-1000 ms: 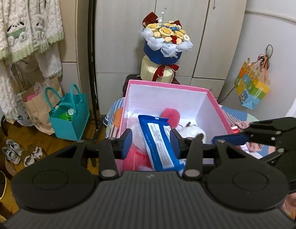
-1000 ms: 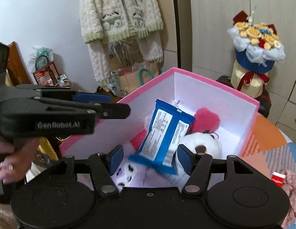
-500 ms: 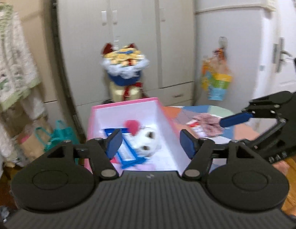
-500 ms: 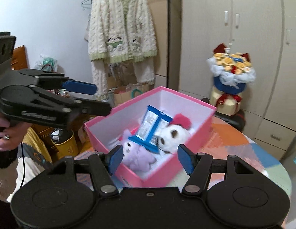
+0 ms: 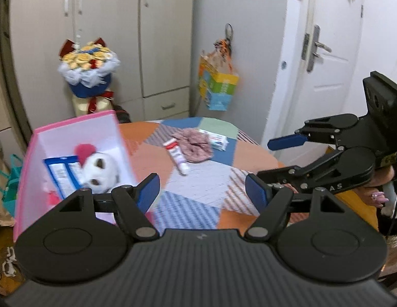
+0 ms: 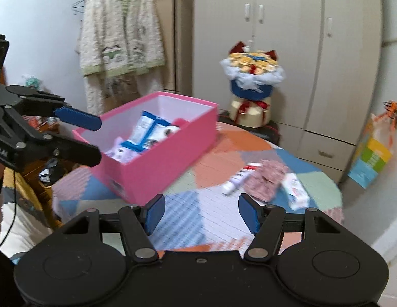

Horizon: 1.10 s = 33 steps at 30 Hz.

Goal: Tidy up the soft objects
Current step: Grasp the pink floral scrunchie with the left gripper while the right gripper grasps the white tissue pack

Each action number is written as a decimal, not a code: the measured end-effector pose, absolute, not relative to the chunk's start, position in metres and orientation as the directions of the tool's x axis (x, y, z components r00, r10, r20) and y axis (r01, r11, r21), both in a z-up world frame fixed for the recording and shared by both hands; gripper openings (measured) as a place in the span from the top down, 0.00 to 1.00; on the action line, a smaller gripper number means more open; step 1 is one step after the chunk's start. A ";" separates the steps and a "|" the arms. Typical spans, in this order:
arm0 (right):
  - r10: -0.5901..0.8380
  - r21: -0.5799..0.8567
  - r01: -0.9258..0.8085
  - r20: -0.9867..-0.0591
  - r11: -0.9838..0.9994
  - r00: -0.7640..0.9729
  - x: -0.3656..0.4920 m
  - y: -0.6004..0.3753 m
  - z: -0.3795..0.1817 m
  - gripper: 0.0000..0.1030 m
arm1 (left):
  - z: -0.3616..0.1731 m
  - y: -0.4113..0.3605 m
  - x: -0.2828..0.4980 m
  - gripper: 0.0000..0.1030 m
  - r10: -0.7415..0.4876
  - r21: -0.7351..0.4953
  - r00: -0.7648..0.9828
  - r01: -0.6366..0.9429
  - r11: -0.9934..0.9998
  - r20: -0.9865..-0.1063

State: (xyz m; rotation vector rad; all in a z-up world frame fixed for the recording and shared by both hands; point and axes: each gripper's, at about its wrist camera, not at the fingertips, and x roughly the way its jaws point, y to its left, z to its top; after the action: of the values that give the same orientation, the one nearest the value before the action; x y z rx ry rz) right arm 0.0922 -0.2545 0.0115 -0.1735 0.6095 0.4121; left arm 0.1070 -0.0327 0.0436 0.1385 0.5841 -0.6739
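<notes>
A pink box (image 5: 27, 158) (image 6: 170, 158) stands on the left of a round patchwork table (image 5: 198, 179). It holds a white plush toy (image 5: 101, 168), a blue wipes pack (image 5: 61, 172) (image 6: 147, 130) and a pale purple plush (image 6: 119, 151). On the table beyond lie a pink scrunchie (image 5: 195, 144) (image 6: 265, 179), a red-capped tube (image 5: 178, 157) (image 6: 238, 177) and a small white pack (image 5: 217, 140) (image 6: 295, 192). My left gripper (image 5: 202, 194) is open and empty beside the box. My right gripper (image 6: 199, 213) is open and empty above the table's near part.
A flower bouquet (image 5: 88, 69) (image 6: 252, 76) stands behind the table before wardrobe doors. A colourful paper bag (image 5: 217, 89) hangs on the wall at right. A cream cardigan (image 6: 121, 48) hangs at left. A teal bag (image 5: 9, 179) sits on the floor.
Both grippers have drawn back from over the pink box and swung right toward the table's items. The blue wipes pack stays in the box. Both stay open.
</notes>
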 end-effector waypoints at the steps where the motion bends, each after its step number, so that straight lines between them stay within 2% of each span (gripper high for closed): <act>1: 0.316 -0.038 -0.414 -0.583 0.910 0.748 0.092 -0.260 0.009 0.33 | 0.042 -0.037 0.105 0.29 -0.550 -0.063 0.624 0.628 0.776 -0.555; 7: 0.307 -0.014 -0.378 -0.557 0.926 0.772 0.095 -0.294 -0.007 0.33 | 0.018 -0.070 0.118 0.29 -0.529 -0.052 0.627 0.616 0.786 -0.571; 20: 0.243 -0.038 -0.316 -0.556 0.948 0.795 0.147 -0.345 -0.049 0.33 | -0.035 -0.142 0.188 0.31 -0.500 -0.056 0.678 0.563 0.824 -0.539; 23: 0.226 -0.044 -0.298 -0.547 0.953 0.806 0.169 -0.357 -0.065 0.33 | -0.050 -0.159 0.211 0.31 -0.487 -0.082 0.678 0.537 0.840 -0.550; 26: 0.225 -0.040 -0.295 -0.555 0.955 0.801 0.194 -0.367 -0.079 0.33 | -0.063 -0.174 0.239 0.32 -0.475 -0.116 0.645 0.517 0.848 -0.598; 33: 0.259 -0.061 -0.365 -0.595 0.929 0.761 0.245 -0.372 -0.106 0.33 | -0.081 -0.209 0.282 0.35 -0.354 -0.012 0.703 0.442 0.897 -0.617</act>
State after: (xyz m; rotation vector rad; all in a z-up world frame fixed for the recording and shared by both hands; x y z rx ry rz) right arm 0.2450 -0.3724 -0.1059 -0.1778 0.6189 0.3416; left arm 0.2815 -0.2093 -0.0808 0.1405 0.6561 -0.4443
